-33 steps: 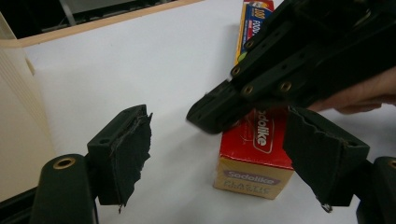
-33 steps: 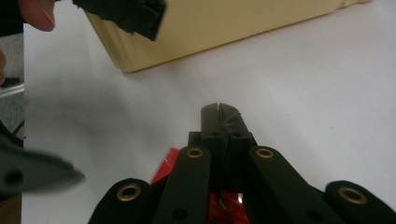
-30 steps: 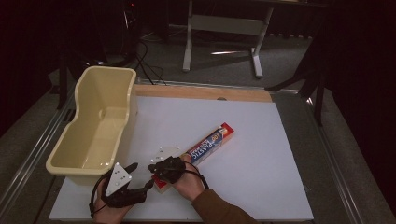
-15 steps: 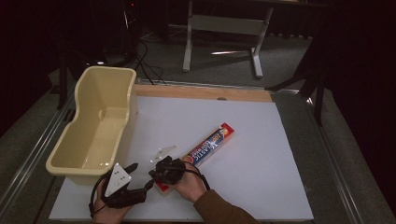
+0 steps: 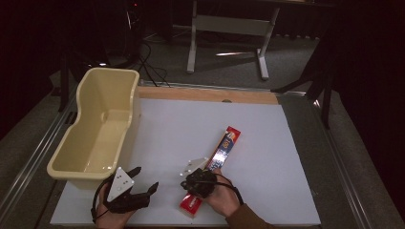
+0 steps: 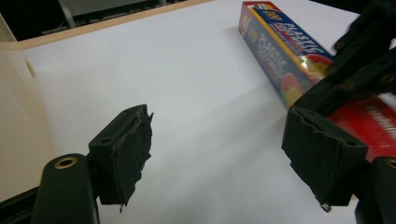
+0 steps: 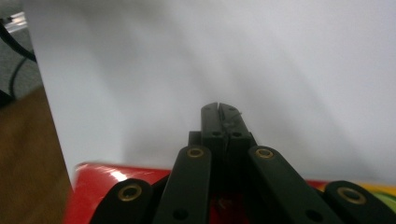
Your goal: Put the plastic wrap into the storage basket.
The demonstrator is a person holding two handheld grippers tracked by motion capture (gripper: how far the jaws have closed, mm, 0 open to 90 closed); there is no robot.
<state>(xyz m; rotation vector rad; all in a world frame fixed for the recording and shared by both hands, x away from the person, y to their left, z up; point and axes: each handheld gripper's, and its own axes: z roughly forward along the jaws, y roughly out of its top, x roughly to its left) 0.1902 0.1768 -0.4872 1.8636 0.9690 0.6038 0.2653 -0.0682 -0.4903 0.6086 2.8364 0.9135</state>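
Your left gripper (image 5: 143,188) sits at about 7 o'clock on the white table (image 5: 286,157), jaws spread wide with bare table between them, clamping nothing. In the left gripper view the padded fingertips (image 6: 133,144) stand well apart, the plastic wrap box (image 6: 285,56) running off toward 1 o'clock past the right one.

Your right gripper (image 5: 197,180) is at 6 o'clock, resting over the near red end of the plastic wrap box (image 5: 224,150). Its jaws are pressed together with no gap in the right gripper view (image 7: 222,114); they seem to pinch nothing, though the view is blurred. The red box end lies under the linkage there.

The box lies flat, long axis pointing from 6 toward 12-1 o'clock, near table centre. Cream tub (image 5: 86,143) sits at 9-10 o'clock along the left table edge, upright, well apart from the box, just beside your left gripper.
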